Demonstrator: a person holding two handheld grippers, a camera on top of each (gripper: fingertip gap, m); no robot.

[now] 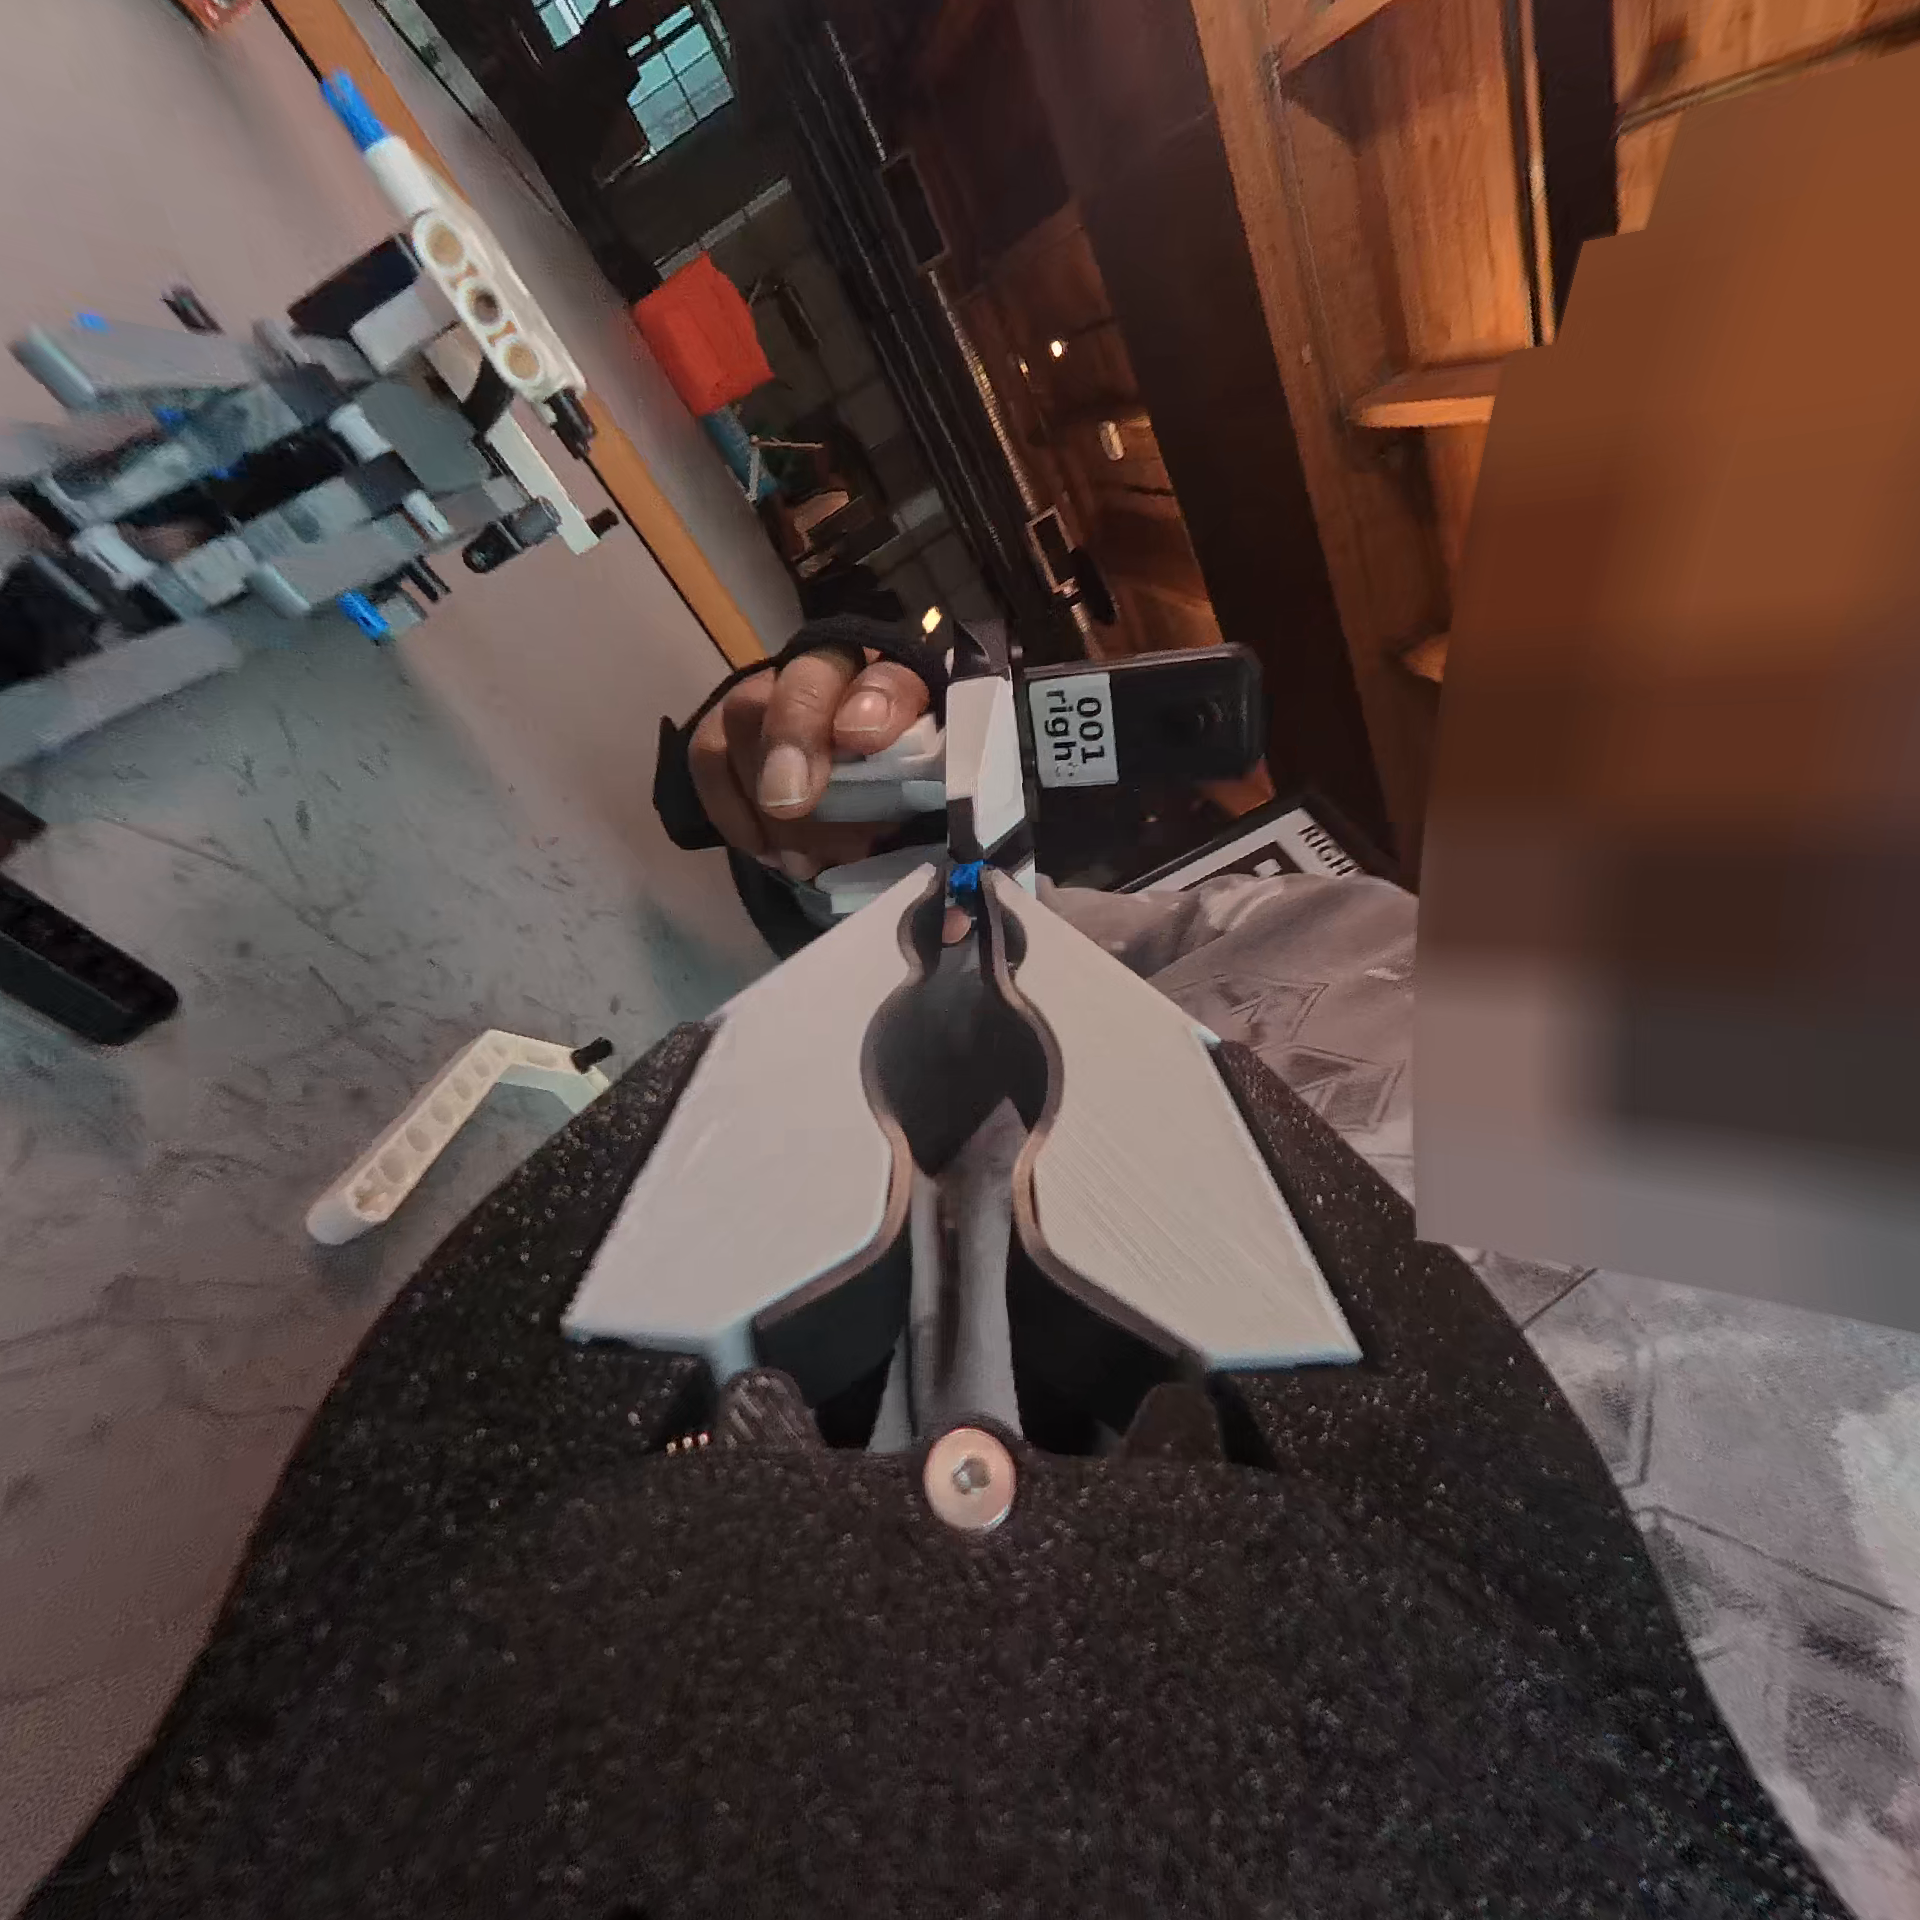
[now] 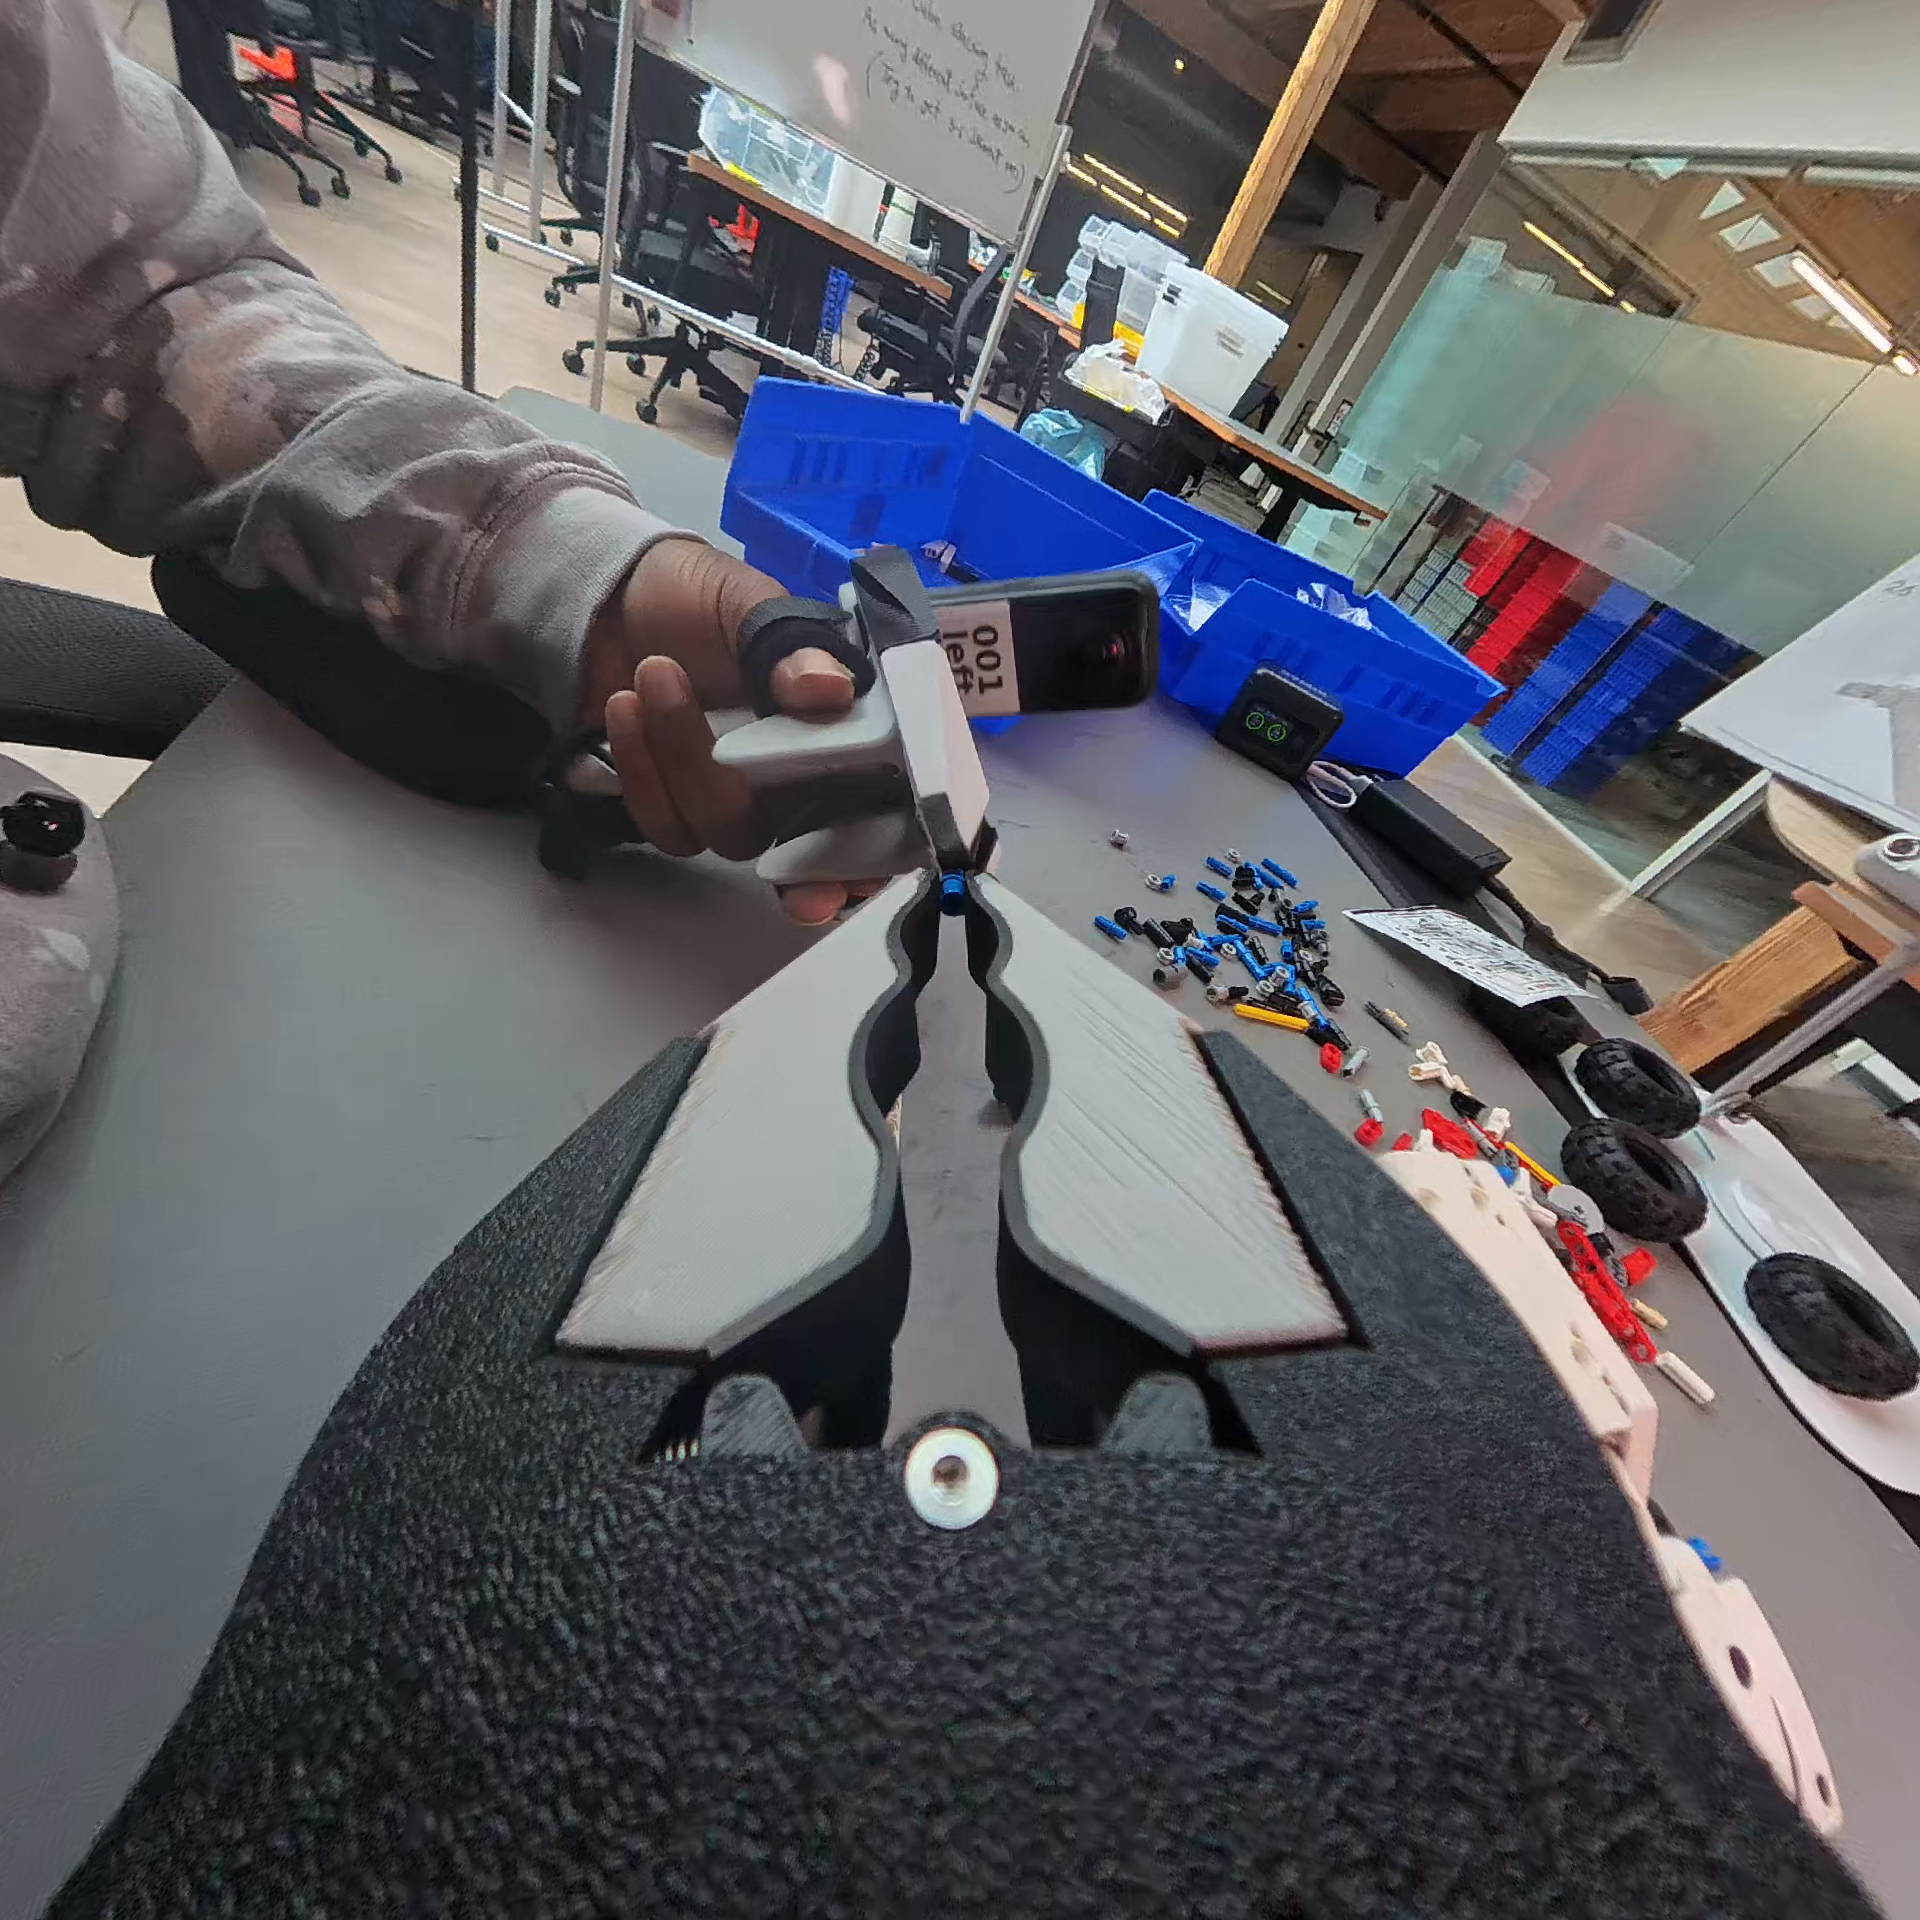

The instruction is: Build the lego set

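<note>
Both tongs pinch one blue pin (image 2: 951, 890), lengthwise between them.

Blue bins (image 2: 1039, 499), whiteboard (image 2: 914, 94), office chairs (image 2: 665, 353), black charger (image 2: 1429, 826)

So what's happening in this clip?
A person is building a Lego set with two handheld grippers. The right gripper and left gripper meet tip to tip in the air around a small blue Lego pin. Loose small pins and black rubber tyres lie on the grey table.
</note>
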